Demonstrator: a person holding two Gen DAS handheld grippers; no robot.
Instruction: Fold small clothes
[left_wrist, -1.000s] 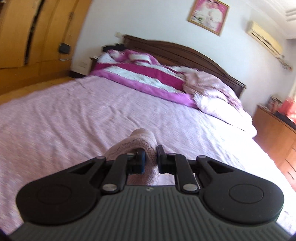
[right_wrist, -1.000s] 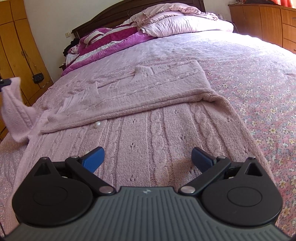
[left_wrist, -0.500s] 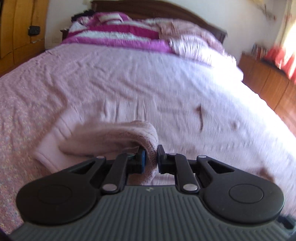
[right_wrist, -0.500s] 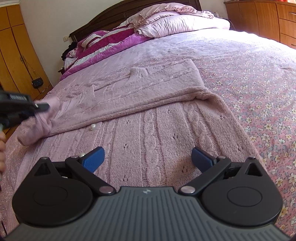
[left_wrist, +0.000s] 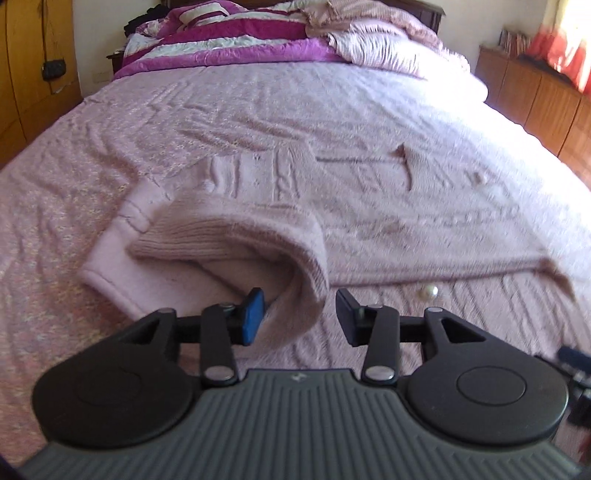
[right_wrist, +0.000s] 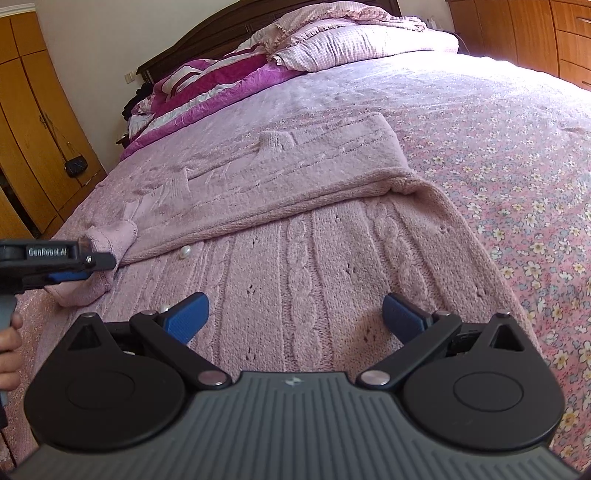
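Your pink knit sweater (right_wrist: 295, 236) lies spread across the middle of the floral bedspread (right_wrist: 517, 155), its upper part folded over the cabled front. A pearl button (left_wrist: 427, 291) sits at the fold's edge, right of center in the left wrist view. Your left gripper (left_wrist: 299, 314) is opening, the sleeve cuff (left_wrist: 229, 243) draped loosely between its jaws, neither pad pressing it. Your right gripper (right_wrist: 293, 314) stands wide above the cabled front, holding nothing. Pillows and a magenta quilt (right_wrist: 221, 88) crowd the top of both frames. Only the right wrist view shows your left tool from the side, at the left edge, and the wardrobe (right_wrist: 33, 122) with a small black bag (right_wrist: 75, 165).
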